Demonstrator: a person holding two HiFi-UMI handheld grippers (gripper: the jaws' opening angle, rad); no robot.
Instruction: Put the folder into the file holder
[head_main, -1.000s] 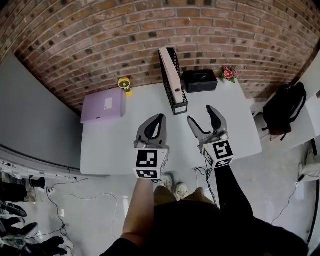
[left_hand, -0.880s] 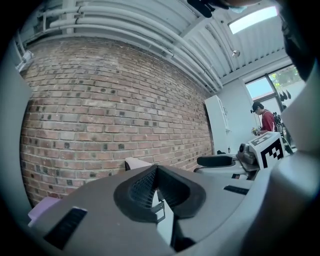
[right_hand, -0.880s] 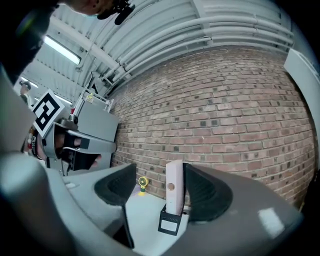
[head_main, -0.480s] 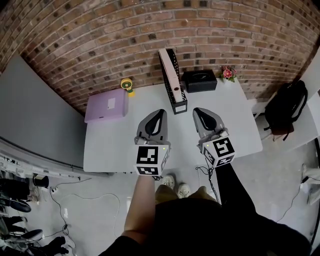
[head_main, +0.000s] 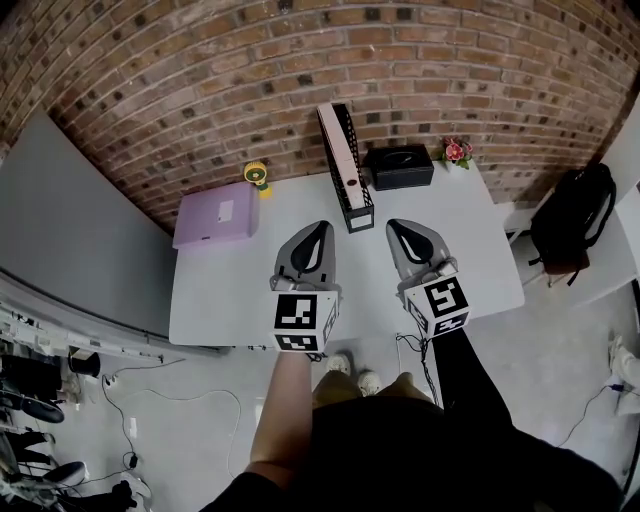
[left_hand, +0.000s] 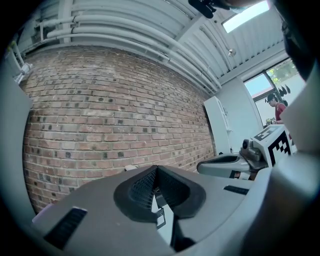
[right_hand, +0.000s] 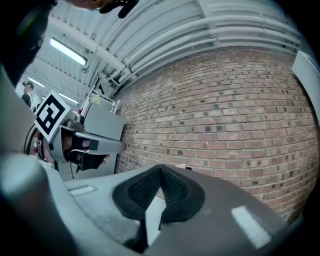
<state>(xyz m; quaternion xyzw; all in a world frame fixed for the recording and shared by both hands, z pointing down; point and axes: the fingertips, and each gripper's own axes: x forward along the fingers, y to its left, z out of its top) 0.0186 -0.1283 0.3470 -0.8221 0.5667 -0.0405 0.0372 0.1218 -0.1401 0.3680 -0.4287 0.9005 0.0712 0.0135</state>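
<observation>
Left gripper (head_main: 316, 234) was closed, empty; right gripper (head_main: 402, 231) had just closed on nothing, above the white rectangular worktop (head_main: 228, 292).

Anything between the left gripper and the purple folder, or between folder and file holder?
Nothing visible. Bare table lies between the left gripper and the purple folder. The yellow fan stands by the folder's back corner, beside the path to the file holder.

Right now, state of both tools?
Left tool: shut, empty.
Right tool: shut, jaws just closed, nothing between them.
</observation>
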